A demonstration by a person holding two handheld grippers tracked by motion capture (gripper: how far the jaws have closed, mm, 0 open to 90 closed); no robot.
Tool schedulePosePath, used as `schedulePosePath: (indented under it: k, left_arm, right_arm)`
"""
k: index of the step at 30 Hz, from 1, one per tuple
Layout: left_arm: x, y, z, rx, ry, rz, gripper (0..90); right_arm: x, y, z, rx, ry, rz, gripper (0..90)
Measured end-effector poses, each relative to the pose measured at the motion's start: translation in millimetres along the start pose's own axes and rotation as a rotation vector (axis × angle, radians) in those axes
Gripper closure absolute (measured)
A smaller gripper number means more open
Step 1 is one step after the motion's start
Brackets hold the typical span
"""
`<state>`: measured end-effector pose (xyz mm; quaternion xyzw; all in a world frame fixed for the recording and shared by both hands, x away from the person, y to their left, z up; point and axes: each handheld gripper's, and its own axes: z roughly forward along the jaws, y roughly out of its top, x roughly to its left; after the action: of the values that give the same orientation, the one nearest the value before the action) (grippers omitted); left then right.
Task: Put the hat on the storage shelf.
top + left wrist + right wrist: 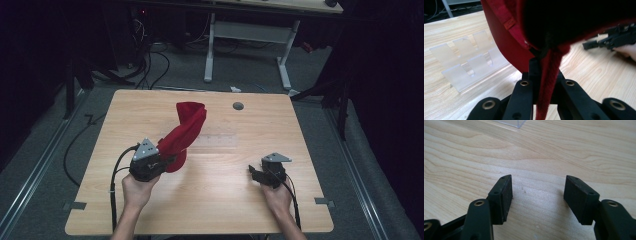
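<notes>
A red cloth (186, 131) rises from my left gripper (167, 159), which is shut on its lower edge at the table's left front. In the left gripper view the red cloth (506, 42) hangs over the jaws, and a strip of it runs down between them. A clear plastic rack (215, 141) lies flat near the table's middle; the same clear plastic rack (466, 62) stands to the left of the cloth. My right gripper (254, 172) rests low over the wood at the right front. Its jaws stand wide apart with nothing between them, and bare wood shows between the right gripper (537, 192) pads.
The wooden table (210, 210) has a round grey cable grommet (238, 106) near its far edge. Beyond it stands a white-legged desk (250, 35) on grey floor with cables. The other hand's gripper (611, 40) shows at the right of the left gripper view.
</notes>
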<state>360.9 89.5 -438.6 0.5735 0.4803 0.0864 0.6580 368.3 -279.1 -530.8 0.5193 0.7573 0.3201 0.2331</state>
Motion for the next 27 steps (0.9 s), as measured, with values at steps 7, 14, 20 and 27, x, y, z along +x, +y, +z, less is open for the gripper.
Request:
schedulePosePath:
  k: [7,14,20,27]
  left_arm:
    - [-3.4,12.5,-4.4,0.002,-0.020,-0.028,85.3]
    - [-0.9,27.7,-5.8,-0.068,-0.026,-0.077,85.3]
    - [2.2,43.6,-5.7,-0.125,-0.017,-0.073,85.4]
    - [12.1,59.3,3.4,-0.190,0.010,-0.059,85.4]
  right_arm:
    - [0.3,-0.1,0.0,0.000,0.003,-0.001,39.4]
    - [0.5,-0.3,-0.2,0.000,0.001,0.000,39.3]
    - [0.4,-0.3,-0.2,0.000,0.001,-0.001,39.3]
    - [0.5,-0.3,-0.2,0.000,0.001,-0.001,39.2]
